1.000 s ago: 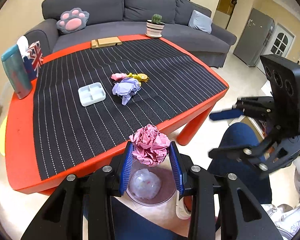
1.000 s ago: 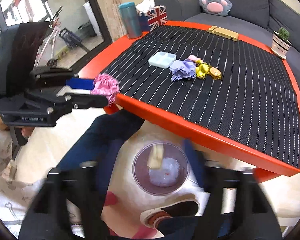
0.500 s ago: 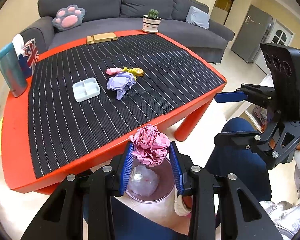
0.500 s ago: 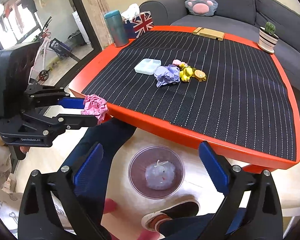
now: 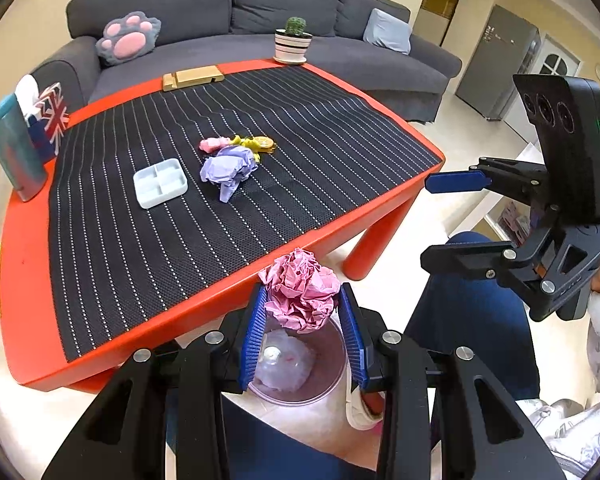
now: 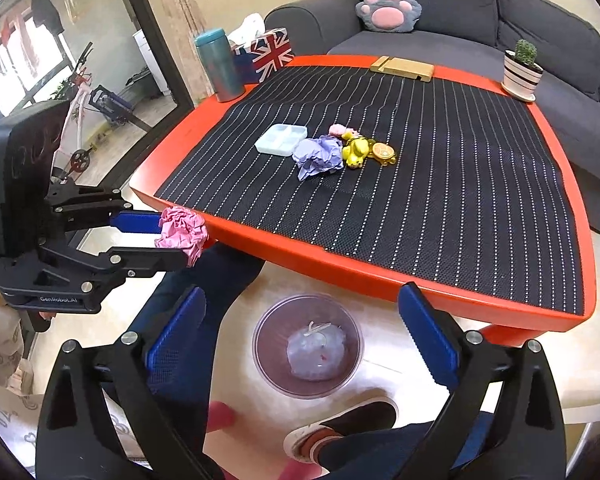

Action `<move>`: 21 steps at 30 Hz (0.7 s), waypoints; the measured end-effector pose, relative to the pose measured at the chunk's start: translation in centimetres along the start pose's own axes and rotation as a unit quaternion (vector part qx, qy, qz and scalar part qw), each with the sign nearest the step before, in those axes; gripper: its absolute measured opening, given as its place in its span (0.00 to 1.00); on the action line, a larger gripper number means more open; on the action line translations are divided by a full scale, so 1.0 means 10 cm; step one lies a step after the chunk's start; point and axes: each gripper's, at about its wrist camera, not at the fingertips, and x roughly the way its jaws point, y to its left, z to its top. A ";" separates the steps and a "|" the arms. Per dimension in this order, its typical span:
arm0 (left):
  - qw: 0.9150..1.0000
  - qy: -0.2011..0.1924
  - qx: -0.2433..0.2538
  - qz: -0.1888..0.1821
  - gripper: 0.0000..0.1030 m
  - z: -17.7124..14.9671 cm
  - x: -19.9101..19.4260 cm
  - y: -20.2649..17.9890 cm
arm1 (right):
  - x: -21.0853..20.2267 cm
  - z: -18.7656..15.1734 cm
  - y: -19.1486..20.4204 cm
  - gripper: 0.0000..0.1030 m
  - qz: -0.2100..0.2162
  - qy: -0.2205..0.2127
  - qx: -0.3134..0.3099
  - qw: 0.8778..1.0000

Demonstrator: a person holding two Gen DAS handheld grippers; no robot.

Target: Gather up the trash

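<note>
My left claw [image 5: 303,322] clenches the pink paper wad [image 5: 302,291] beside the bin [image 6: 307,346]; my right claw [image 6: 300,334] hangs released. Risk: premature release drops it on the floor.

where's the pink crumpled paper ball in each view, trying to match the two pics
Left wrist view: the pink paper ball sits bottom centre, clamped by the left gripper, above the trash bin.
Right wrist view: the pink paper ball is at the left edge, mid-height, held in the left gripper beside the red table corner.
Shared landmark: the purple paper wad on the striped mat.
</note>
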 end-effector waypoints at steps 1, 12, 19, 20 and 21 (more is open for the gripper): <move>1.000 0.000 0.001 0.000 0.35 0.00 0.00 -0.01 | -0.01 0.00 -0.01 0.93 -0.001 0.000 0.000 1.000; 1.000 0.002 0.005 -0.005 0.35 0.02 0.01 -0.06 | -0.06 0.00 -0.06 0.93 -0.005 -0.005 0.004 1.000; 1.000 -0.002 0.010 -0.003 0.44 0.03 0.01 -0.09 | -0.08 0.00 -0.08 0.93 -0.005 -0.009 0.008 1.000; 1.000 -0.003 0.010 -0.002 0.54 0.03 0.01 -0.09 | -0.08 -0.01 -0.08 0.93 -0.006 -0.009 0.008 1.000; 1.000 -0.006 0.009 -0.001 0.62 0.03 0.01 -0.09 | -0.08 -0.01 -0.08 0.93 -0.006 -0.010 0.008 1.000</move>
